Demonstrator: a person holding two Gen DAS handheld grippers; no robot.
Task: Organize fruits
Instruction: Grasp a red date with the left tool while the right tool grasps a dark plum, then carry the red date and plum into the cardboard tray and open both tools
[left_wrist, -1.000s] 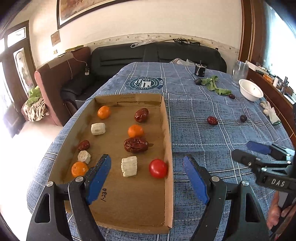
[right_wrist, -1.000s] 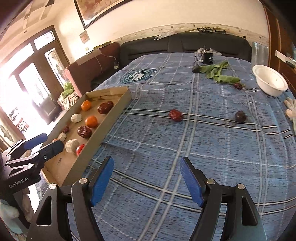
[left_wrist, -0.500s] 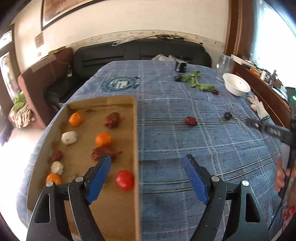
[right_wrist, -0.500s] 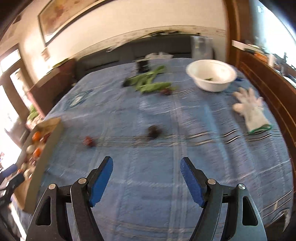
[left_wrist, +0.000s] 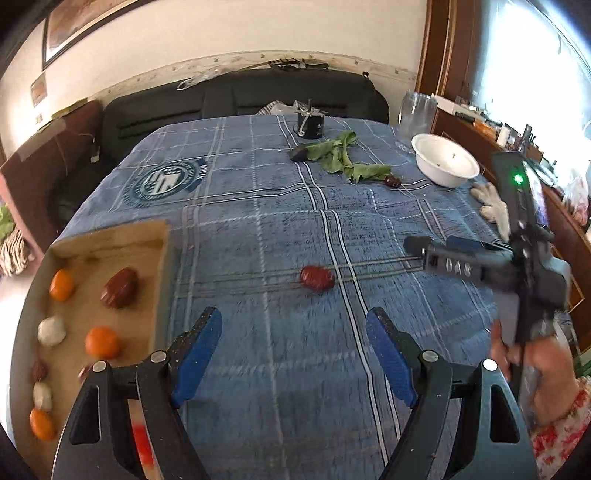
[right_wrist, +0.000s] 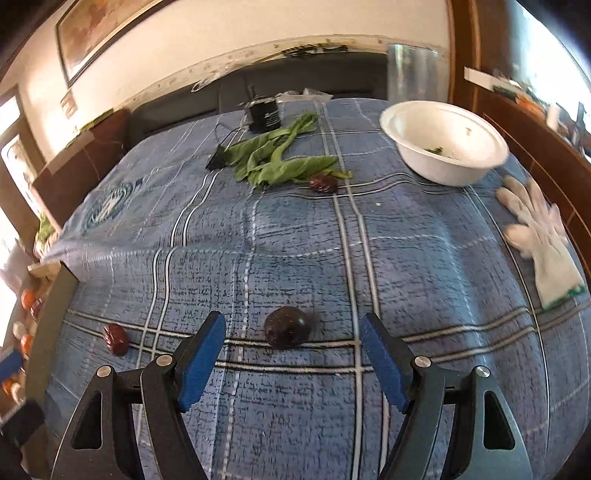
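cardboard tray (left_wrist: 162, 258) at 9 o'clock in the left wrist view, on the blue plaid cloth (left_wrist: 258, 206). in it: small oranges (left_wrist: 102, 341), a wrinkled red date (left_wrist: 120, 282), pale white lumps (left_wrist: 51, 330), more pieces down the left edge, partly blurred.

left gripper (left_wrist: 295, 350) at 6 o'clock, jaws wide apart, nothing between them, only cloth below. loose red date (left_wrist: 317, 277) lies on the cloth just beyond the fingertips, near centre, apart from the tray.

green leaves (left_wrist: 343, 158) at 12 o'clock, a dark date (left_wrist: 393, 181) at their right end. black cup (left_wrist: 310, 123) behind them.

white bowl (left_wrist: 445, 164) at 1 o'clock, white glove (left_wrist: 493, 210) just right of it.

right gripper (left_wrist: 443, 251) at 3 o'clock in this view, held in a hand (left_wrist: 535, 365).

right wrist view: red date (right_wrist: 116, 338) at 8 o'clock; right gripper (right_wrist: 293, 350) jaws spread wide, holding nothing. dark round fruit (right_wrist: 287, 326) sits on the cloth between the blue pads (right_wrist: 201, 354), not touching either. dark date (right_wrist: 323, 183) at 12 o'clock against the leaves (right_wrist: 280, 158); bowl (right_wrist: 443, 147) at 1 o'clock; glove (right_wrist: 539, 236) at 3 o'clock.
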